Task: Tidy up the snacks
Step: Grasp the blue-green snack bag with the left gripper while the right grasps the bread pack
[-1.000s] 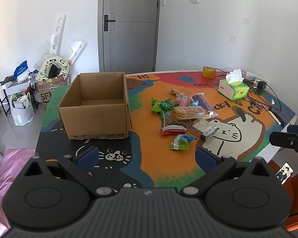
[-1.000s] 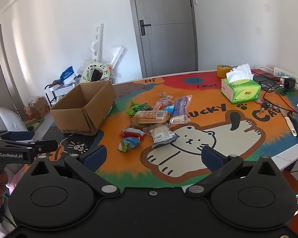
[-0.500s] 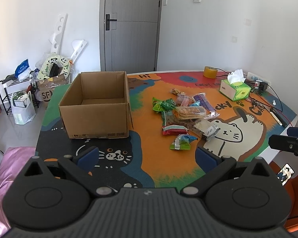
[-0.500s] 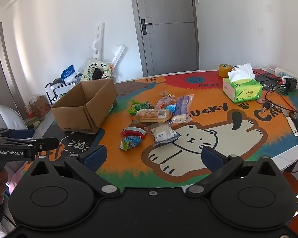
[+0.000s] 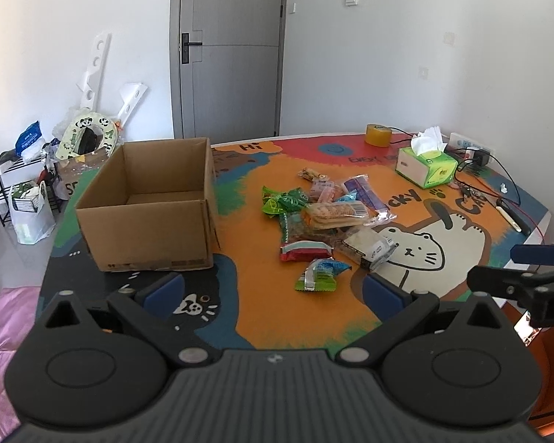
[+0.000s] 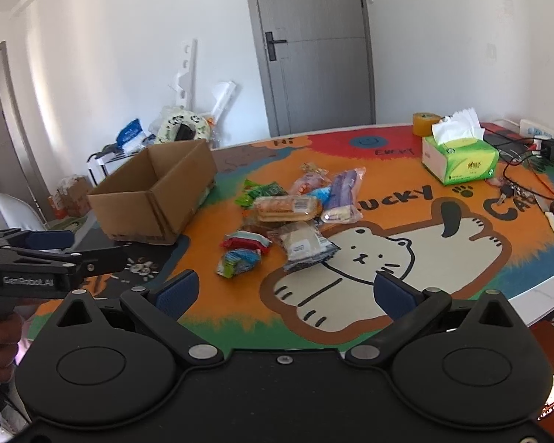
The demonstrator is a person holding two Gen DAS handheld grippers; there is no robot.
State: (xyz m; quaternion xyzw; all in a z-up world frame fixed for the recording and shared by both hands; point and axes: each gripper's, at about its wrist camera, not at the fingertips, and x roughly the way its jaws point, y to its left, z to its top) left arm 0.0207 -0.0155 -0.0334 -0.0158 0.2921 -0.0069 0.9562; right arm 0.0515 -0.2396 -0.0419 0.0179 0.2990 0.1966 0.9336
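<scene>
An open, empty cardboard box (image 5: 147, 206) (image 6: 158, 199) stands on the left of the colourful cat-print table mat (image 5: 247, 313). A heap of snack packets (image 5: 325, 217) (image 6: 288, 214) lies in the middle of the mat, to the right of the box. The nearest one is a small green and blue packet (image 5: 319, 275) (image 6: 238, 260). My left gripper (image 5: 273, 291) is open and empty, above the table's near edge. My right gripper (image 6: 284, 289) is open and empty, also short of the heap.
A green tissue box (image 5: 426, 168) (image 6: 460, 160), a tape roll (image 5: 378, 134), cables, keys and a power strip (image 6: 535, 136) sit at the table's far right. A rack with bags (image 5: 22, 184) and a grey door (image 5: 232, 48) stand behind.
Both grippers have edged slightly forward towards the table; the box and snacks look a little nearer. Nothing on the table has moved.
</scene>
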